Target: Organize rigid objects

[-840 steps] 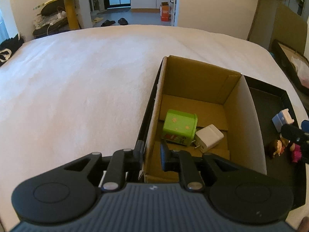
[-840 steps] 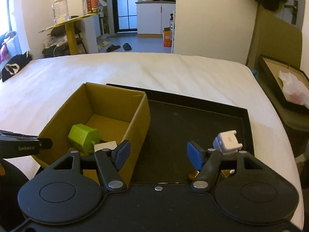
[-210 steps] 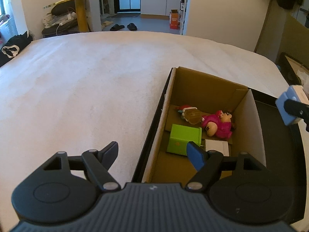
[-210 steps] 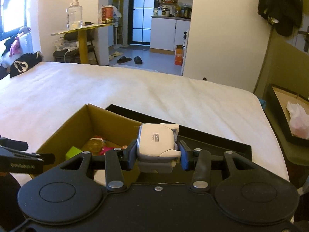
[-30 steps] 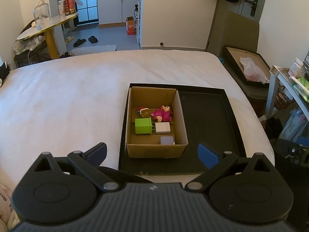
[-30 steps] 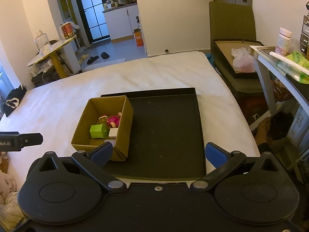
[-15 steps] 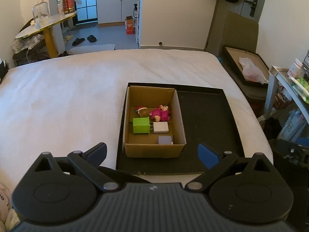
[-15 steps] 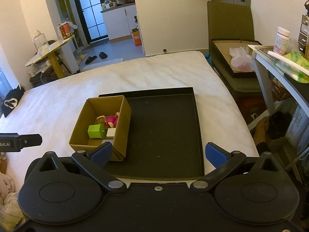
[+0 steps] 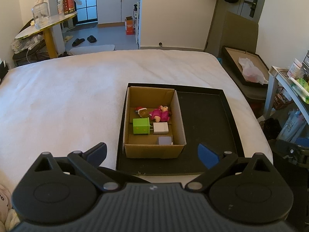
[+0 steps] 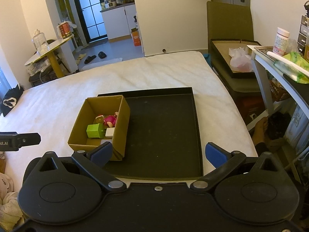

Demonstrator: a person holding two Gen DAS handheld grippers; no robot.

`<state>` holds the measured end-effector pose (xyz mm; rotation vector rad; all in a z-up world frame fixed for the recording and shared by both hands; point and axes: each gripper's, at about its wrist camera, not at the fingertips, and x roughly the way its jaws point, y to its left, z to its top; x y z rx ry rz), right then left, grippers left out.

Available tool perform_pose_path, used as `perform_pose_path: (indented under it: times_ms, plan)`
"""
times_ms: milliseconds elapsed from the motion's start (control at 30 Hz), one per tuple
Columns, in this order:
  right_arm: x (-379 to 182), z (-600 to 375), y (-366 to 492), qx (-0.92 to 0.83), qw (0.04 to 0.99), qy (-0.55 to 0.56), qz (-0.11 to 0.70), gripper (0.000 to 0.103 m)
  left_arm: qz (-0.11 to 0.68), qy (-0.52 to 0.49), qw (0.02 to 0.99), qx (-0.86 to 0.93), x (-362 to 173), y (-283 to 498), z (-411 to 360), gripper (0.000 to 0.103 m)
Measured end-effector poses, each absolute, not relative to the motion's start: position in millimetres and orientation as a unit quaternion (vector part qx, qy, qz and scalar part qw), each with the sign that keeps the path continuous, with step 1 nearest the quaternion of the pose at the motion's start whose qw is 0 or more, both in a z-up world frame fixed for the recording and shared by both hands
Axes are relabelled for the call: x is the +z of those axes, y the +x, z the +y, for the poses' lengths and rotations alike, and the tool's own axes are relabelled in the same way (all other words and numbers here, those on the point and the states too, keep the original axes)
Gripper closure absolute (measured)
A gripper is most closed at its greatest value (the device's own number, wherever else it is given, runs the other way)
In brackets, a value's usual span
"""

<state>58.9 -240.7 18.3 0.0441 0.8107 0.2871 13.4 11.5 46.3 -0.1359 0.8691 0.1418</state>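
Observation:
A brown cardboard box point(image 9: 154, 150) point(image 10: 119, 123) stands in the left part of a black tray point(image 9: 208, 119) point(image 10: 166, 127) on the white bed. Inside lie a green cube charger point(image 9: 140, 126) point(image 10: 94, 130), a white charger point(image 9: 160, 128) point(image 10: 109, 133), a grey-blue adapter point(image 9: 164, 140), a pink figure point(image 9: 160, 114) point(image 10: 110, 120) and a small red-capped figure point(image 9: 141, 111) point(image 10: 99, 118). My left gripper point(image 9: 152, 154) hangs open and empty, well back from the box. My right gripper point(image 10: 158, 152) is also open and empty, above the tray's near edge.
The white bed point(image 9: 67, 96) stretches left and far. A yellow side table point(image 9: 46, 23) with a jug stands at the back left. On the right are a dark chest holding a shallow box point(image 10: 235, 65) and a white shelf point(image 10: 274, 58) with bottles. A person's foot point(image 10: 260, 129) shows beside the bed.
Both grippers have held back from the tray over the last second, with only a slight drift of view. A few seconds earlier the right gripper held the grey-blue adapter, which now lies in the box.

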Motion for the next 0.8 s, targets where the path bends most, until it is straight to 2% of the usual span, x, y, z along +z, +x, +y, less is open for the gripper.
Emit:
perform_pose_path:
  times_ms: [800]
  plan:
    - [9.2, -243.7, 61.9, 0.133, 0.905, 0.023, 0.404, 0.0, 0.423, -0.06, 0.902, 0.064, 41.1, 13.4, 8.4, 0.003]
